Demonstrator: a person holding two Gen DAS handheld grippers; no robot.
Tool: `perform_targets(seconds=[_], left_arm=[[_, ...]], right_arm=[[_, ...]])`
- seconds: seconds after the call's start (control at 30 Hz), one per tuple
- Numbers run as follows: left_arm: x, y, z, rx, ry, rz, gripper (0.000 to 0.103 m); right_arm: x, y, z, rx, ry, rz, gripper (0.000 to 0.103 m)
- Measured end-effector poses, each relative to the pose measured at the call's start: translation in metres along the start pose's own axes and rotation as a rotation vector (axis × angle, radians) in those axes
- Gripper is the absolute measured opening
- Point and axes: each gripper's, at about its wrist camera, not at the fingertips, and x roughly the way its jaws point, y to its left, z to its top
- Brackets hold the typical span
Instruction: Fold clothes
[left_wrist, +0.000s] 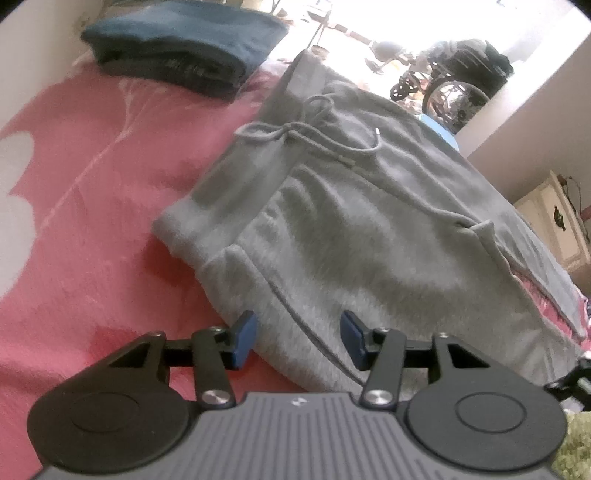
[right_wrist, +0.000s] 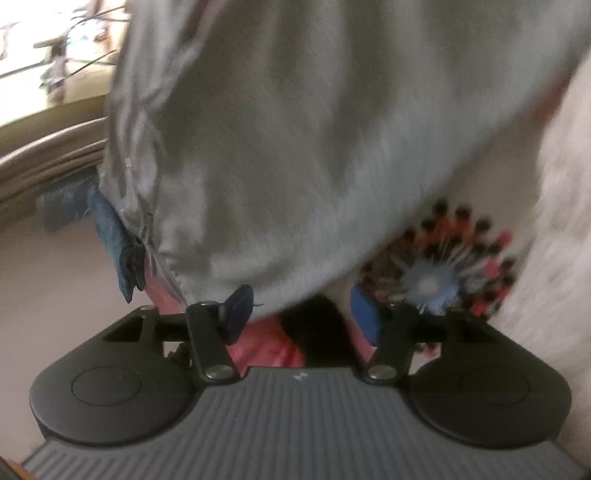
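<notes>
Grey fleece sweatpants (left_wrist: 354, 221) lie folded on the pink bedspread (left_wrist: 92, 206), drawstring (left_wrist: 314, 136) loose across the waistband. Beyond the sweatpants, near the wall, sits a folded dark blue garment (left_wrist: 184, 48). The left gripper (left_wrist: 297, 339) hovers at the near edge of the sweatpants, its blue pads (left_wrist: 245, 338) spread apart with the cloth lying beneath them, not pinched. In the blurred right wrist view, the right gripper (right_wrist: 301, 314) is likewise spread, nothing clamped, at the lower edge of the sweatpants (right_wrist: 314, 140); a flower print (right_wrist: 439, 273) shows just beside them.
</notes>
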Motion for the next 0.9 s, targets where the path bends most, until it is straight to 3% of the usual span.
perform_targets(seconds=[0.17,0.33,0.43,0.63,0.9], left_arm=[[0.005,0.010,-0.002,-0.069,-0.009,-0.011,0.053],[0.012,0.021,-0.001,-0.130,-0.026,-0.025,0.054],[0.017,0.029,-0.001,-0.184,-0.041,-0.042,0.054],[0.021,0.033,0.002,-0.237,-0.064,-0.057,0.055],[0.025,0.033,0.003,-0.262,-0.070,-0.070,0.058]], right_arm=[[0.022,-0.017,-0.010,0.181,-0.010,-0.041,0.077],[0.021,-0.033,-0.005,0.263,-0.114,-0.007,0.077],[0.018,-0.044,-0.007,0.298,-0.128,0.030,0.077],[0.001,-0.052,-0.015,0.310,-0.182,0.062,0.066],[-0.014,-0.067,-0.015,0.302,-0.219,0.087,0.061]])
